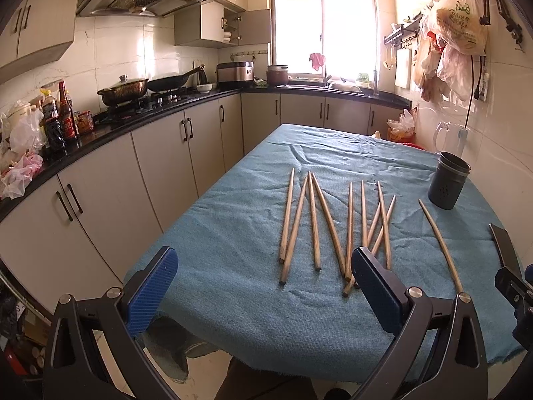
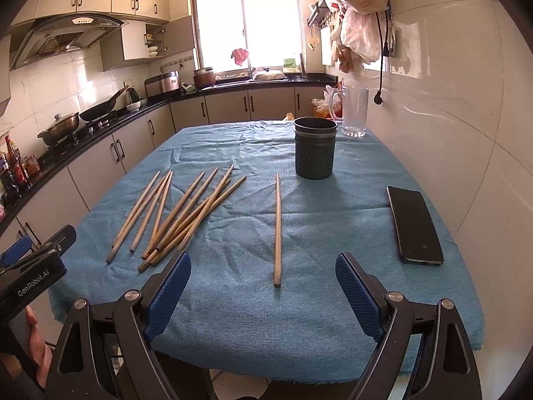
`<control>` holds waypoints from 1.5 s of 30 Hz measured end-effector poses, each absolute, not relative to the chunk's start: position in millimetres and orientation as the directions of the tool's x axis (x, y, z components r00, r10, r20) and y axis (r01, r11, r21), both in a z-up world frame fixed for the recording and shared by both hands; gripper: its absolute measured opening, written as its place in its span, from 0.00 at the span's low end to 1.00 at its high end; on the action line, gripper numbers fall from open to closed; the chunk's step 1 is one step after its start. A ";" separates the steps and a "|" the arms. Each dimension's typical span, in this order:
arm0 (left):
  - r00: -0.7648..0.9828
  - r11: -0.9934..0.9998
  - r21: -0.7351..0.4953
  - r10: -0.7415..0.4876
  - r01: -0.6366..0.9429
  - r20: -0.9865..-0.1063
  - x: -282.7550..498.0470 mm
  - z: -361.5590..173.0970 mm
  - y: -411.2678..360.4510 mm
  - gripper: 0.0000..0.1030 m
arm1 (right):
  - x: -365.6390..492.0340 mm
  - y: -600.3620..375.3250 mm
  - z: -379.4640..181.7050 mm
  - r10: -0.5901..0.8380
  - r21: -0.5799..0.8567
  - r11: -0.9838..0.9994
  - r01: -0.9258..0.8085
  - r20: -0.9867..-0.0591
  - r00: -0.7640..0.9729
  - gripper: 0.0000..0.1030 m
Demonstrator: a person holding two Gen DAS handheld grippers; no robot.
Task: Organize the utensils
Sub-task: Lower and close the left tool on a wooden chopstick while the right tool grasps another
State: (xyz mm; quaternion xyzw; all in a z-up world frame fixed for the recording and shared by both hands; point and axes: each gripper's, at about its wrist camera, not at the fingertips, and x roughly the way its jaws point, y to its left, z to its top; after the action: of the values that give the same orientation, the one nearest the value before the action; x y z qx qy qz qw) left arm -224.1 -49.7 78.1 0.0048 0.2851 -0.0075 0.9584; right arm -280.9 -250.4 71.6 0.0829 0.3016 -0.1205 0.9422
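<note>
- A worktop (image 2: pixel 233 316) covered by a blue cloth fills my view, inside a kitchen with cabinets and a bright window behind.
- A black phone (image 2: pixel 414 225) lies flat on the right side, near the wall, and a clear jug (image 2: pixel 354 111) stands just behind the dark utensil holder (image 2: pixel 314 148).
- A bundle of wooden chopsticks (image 1: pixel 333 226) lies fanned and partly crossed ahead of my left tongs (image 1: pixel 263 300), which hang released, jaws wide apart.
- A single chopstick (image 2: pixel 277 230) lies alone, pointing toward the holder, ahead of my right tongs (image 2: pixel 263 296), also spread open and empty.
</note>
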 end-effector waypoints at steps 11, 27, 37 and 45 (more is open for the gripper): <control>0.721 0.992 -0.100 -0.126 0.079 -0.681 -134.2 81.7 -7.7 0.87 | -221.2 -271.7 79.8 0.063 0.225 0.966 0.125 -0.677 0.733 0.58; 0.388 0.948 -0.264 -0.314 0.179 -0.866 19.1 22.4 -47.8 0.51 | -121.3 -286.4 71.9 0.232 0.387 0.911 0.141 -0.765 0.600 0.27; 0.371 0.966 -0.176 -0.235 0.188 -0.898 56.8 11.1 -66.9 0.28 | -69.7 -282.6 60.2 0.218 0.362 0.915 0.177 -0.813 0.540 0.25; 0.387 0.975 -0.146 -0.201 0.167 -0.900 62.0 8.3 -60.1 0.07 | -27.1 -283.0 40.3 0.213 0.344 0.916 0.209 -0.855 0.472 0.25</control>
State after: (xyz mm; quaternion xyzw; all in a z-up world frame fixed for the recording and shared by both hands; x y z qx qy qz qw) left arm 62.0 -60.1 8.3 -0.0155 0.5424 -0.1104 0.8327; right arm -27.1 -283.0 40.3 0.2054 0.5137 0.0014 0.8330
